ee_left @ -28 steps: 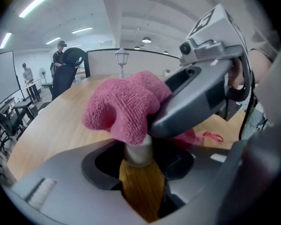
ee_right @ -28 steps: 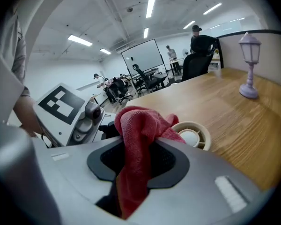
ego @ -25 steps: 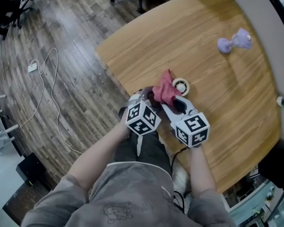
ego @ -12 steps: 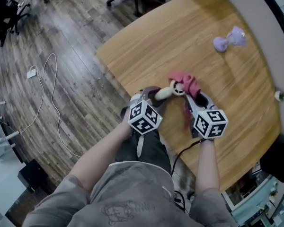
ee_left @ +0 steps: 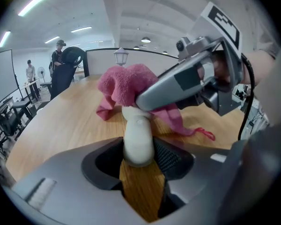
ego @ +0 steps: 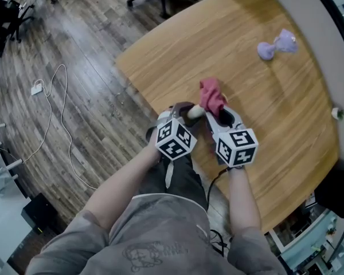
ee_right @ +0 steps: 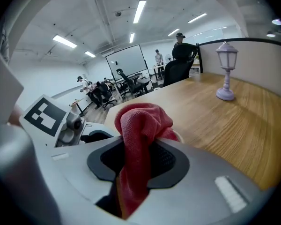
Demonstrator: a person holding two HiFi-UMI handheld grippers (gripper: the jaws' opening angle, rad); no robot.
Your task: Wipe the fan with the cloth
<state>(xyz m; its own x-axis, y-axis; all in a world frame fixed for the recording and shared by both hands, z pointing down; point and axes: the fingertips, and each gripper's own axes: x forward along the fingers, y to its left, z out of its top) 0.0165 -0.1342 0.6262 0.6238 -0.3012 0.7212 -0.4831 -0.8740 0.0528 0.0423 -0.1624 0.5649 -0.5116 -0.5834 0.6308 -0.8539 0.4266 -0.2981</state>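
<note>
Centre frame: left gripper, jaws part-closed, pinches the fan by its handle, whose long axis runs up-right. Right gripper, just right, clamps the cloth, which is draped over the fan head.

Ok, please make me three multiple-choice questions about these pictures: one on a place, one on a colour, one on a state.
1. Where does the purple lamp stand?
A. on the floor
B. on the table, near its far edge
C. on a chair

2. Which colour has the cloth?
A. green
B. red
C. blue

3. In which state are the left tongs?
A. open and empty
B. shut on the cloth
C. shut on the white fan

Answers: 1 B, the head view shows it there; 2 B, it shows red in the head view; 3 C, the fan's handle is clamped between them.
</note>
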